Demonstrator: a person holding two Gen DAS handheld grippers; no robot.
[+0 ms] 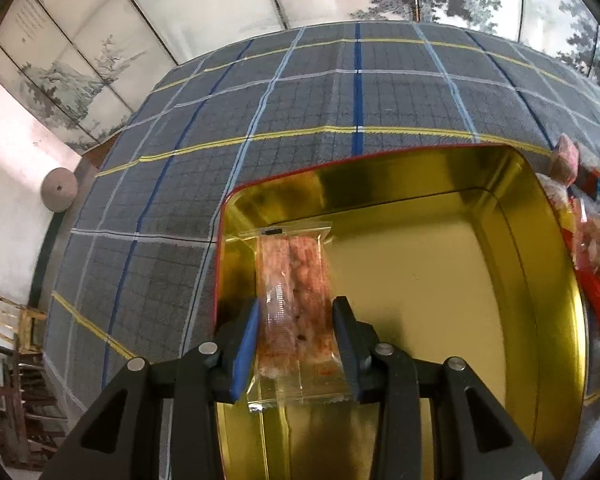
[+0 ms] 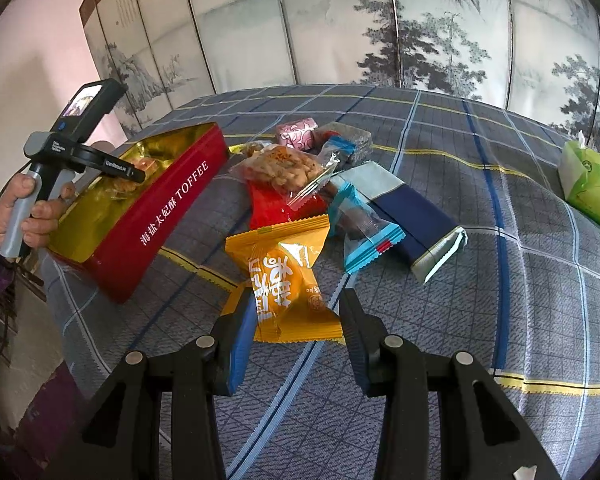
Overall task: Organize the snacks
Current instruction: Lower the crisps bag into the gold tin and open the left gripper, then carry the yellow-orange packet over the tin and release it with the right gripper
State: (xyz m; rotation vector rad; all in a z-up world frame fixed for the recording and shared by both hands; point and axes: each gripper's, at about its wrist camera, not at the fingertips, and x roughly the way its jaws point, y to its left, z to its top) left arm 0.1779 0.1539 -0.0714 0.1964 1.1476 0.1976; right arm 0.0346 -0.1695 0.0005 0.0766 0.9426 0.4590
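Note:
My left gripper [image 1: 296, 316] is shut on a clear-wrapped reddish snack bar [image 1: 296, 280] and holds it over the left end of the gold-lined red toffee tin [image 1: 440, 264]. The tin [image 2: 168, 208] also shows in the right wrist view, with the left gripper above it. My right gripper [image 2: 300, 316] is open around an orange snack packet [image 2: 288, 276] lying on the plaid cloth. Beyond it lies a pile: a clear-wrapped peanut crisp [image 2: 284, 170], a red packet [image 2: 272, 204], a blue-edged bar [image 2: 364, 228], a navy packet [image 2: 412, 212] and a pink candy [image 2: 298, 134].
A plaid cloth [image 2: 500, 280] covers the table. A green tissue pack [image 2: 592, 188] sits at the far right edge. A painted folding screen [image 2: 340, 20] stands behind the table. Wooden chairs [image 1: 12, 360] stand at the left below the table edge.

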